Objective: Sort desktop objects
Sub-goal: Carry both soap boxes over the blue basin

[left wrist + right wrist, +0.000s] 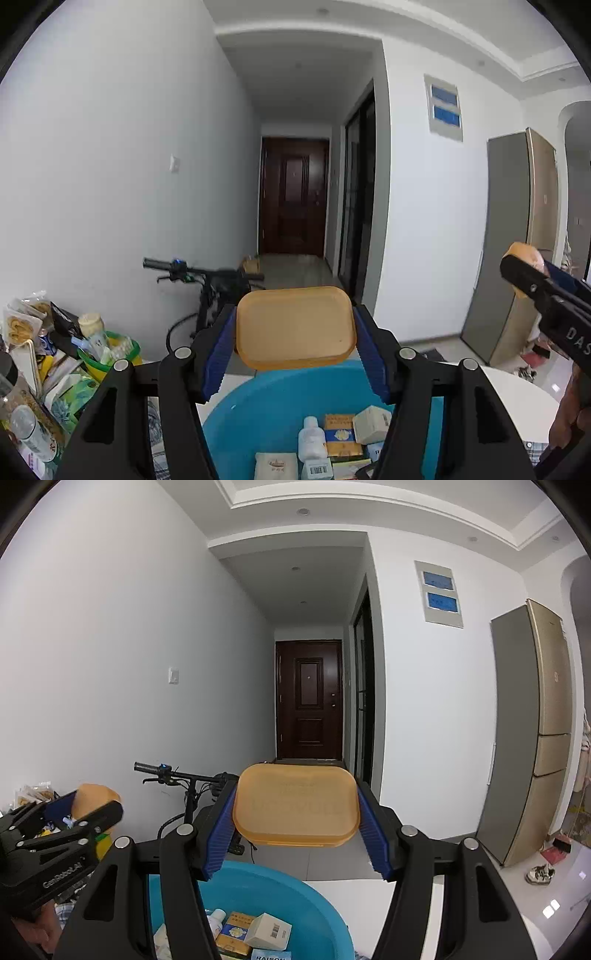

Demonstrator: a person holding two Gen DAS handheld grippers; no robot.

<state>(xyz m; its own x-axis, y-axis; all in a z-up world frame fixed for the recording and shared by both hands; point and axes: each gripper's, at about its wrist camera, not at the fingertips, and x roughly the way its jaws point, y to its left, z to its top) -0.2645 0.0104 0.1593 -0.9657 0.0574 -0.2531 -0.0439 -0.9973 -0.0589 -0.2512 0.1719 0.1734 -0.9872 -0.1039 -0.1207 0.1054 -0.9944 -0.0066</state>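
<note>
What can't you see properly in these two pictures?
- Blue basin: left wrist view, near side hidden behind the gripper frame; bottom edge cuts off the boxes inside.
- Orange lid: right wrist view, embossed words too faint to read.
- Table clutter: left edge cuts it off.

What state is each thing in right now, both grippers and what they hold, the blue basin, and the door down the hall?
Left gripper: shut on an orange tray, held up above the basin.
Orange tray: clamped by its side edges, hollow side facing the camera.
Right gripper: shut on an orange lid.
Orange lid: clamped by its side edges, held off the table.
Blue basin: holds boxes and a small bottle.
Door: closed.
</note>
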